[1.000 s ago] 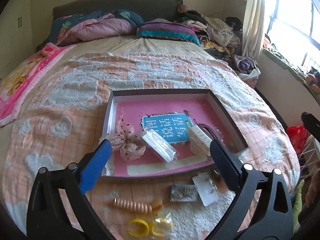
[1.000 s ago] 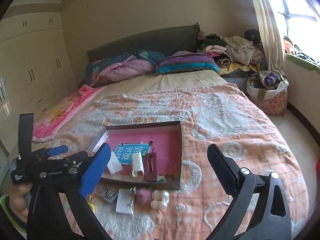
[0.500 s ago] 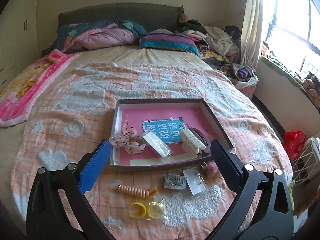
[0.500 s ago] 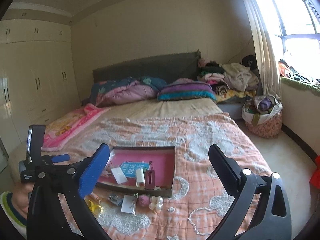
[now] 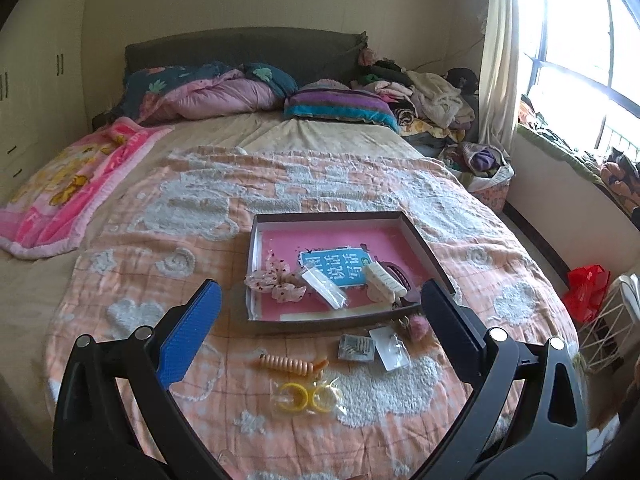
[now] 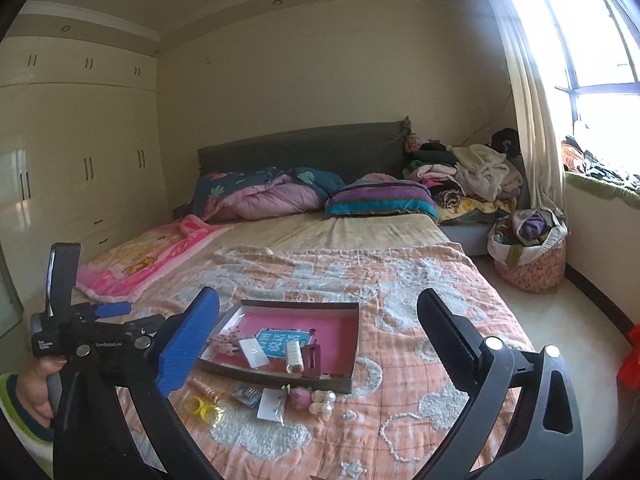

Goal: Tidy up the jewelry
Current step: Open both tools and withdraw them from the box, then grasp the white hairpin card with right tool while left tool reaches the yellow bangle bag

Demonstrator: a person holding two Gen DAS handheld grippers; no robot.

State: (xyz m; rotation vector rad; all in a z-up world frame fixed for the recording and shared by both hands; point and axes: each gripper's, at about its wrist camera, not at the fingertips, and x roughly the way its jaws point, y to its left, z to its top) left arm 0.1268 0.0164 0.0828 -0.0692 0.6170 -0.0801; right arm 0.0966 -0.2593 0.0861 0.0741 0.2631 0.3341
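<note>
A: Where's the jewelry?

B: On the bed (image 5: 280,168), partly in a shallow box (image 5: 420,236) with a pink floor. A spotted scrunchie (image 5: 276,284) lies at the box's 8 o'clock, a clear packet (image 5: 325,289) just beside it, a cream hair clip (image 5: 385,280) at 5 o'clock.

A: And outside the box?

B: On the quilt (image 5: 132,280) at the box's 6 o'clock: an orange spiral tie (image 5: 290,363), yellow rings (image 5: 306,396) in a bag, two small earring cards (image 5: 390,348), a pink pompom (image 5: 418,326).

A: The tongs?

B: Left tongs (image 5: 320,332) spread wide, holding nothing. Right tongs (image 6: 318,344) also wide apart and bare. A hand (image 6: 38,384) grips the left handle at 8 o'clock in the right view.
</note>
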